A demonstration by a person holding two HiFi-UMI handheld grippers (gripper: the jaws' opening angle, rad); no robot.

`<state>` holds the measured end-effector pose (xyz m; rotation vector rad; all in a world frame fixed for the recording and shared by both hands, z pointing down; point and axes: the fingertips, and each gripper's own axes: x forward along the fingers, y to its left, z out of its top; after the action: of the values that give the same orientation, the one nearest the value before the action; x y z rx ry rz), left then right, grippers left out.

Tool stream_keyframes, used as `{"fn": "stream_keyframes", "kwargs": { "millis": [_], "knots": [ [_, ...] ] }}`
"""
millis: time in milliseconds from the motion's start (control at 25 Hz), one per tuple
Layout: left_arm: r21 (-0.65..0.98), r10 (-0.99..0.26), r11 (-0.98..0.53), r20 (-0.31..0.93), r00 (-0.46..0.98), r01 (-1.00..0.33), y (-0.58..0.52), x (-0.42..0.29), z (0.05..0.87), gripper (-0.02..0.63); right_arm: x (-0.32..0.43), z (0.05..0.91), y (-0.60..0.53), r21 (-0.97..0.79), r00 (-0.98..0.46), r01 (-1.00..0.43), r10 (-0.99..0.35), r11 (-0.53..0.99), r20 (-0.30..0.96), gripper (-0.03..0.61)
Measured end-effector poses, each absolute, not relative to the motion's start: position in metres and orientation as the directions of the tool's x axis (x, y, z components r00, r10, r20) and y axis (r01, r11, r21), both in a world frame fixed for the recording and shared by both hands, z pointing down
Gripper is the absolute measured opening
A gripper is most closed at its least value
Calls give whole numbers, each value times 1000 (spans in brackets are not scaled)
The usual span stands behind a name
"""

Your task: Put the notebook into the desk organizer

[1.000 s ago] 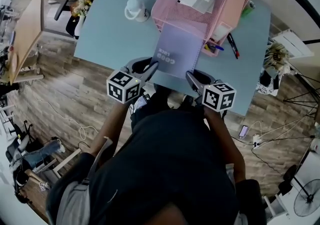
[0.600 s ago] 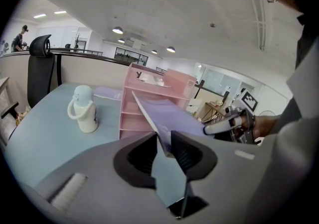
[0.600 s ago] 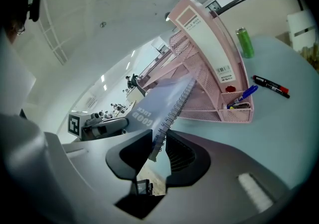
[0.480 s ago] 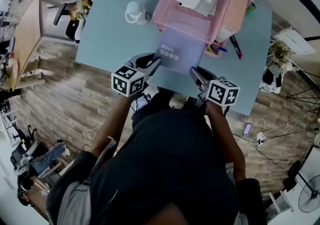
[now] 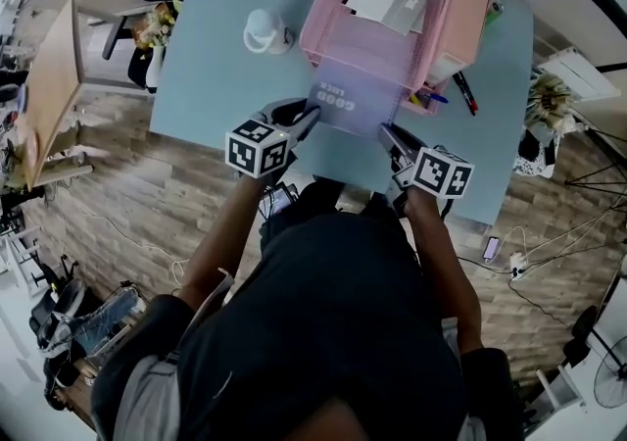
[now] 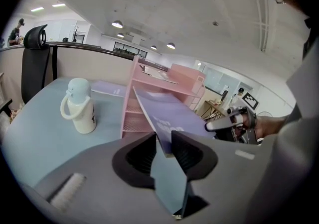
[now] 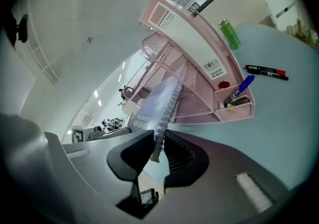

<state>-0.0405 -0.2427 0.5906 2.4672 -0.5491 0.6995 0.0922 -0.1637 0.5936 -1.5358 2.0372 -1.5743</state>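
On the blue table (image 5: 211,76), a pink mesh organizer (image 5: 338,32) stands at the far side with its open front toward the person. The purple spiral notebook (image 5: 355,104) is held tilted above the table, its far edge at the open front of the organizer's lower shelf. The left gripper (image 5: 306,119) has the near left corner of the notebook between its jaws; the jaws have just been opening slightly, yet both pads touch the cover. The right gripper (image 5: 388,135) has just been closing and clamps the spiral edge at a narrow gap. A white flask (image 5: 263,27) stands left of the organizer. A marker (image 5: 462,92) lies right of it.
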Motion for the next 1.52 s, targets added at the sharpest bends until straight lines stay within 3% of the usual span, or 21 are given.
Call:
{"fn": "stream_keyframes", "kwargs": {
  "millis": [880,1520],
  "knots": [
    [301,-268,-811,571,776,-501,-271,-47,590,160,114,605,-201,-845,-398,-510,-827,-159,396,60],
    [272,-371,-769,547,750,-578,-261,-90,572,160,139,603,-225,-870,-317,-443,-869,-219,380,60]
  ]
}}
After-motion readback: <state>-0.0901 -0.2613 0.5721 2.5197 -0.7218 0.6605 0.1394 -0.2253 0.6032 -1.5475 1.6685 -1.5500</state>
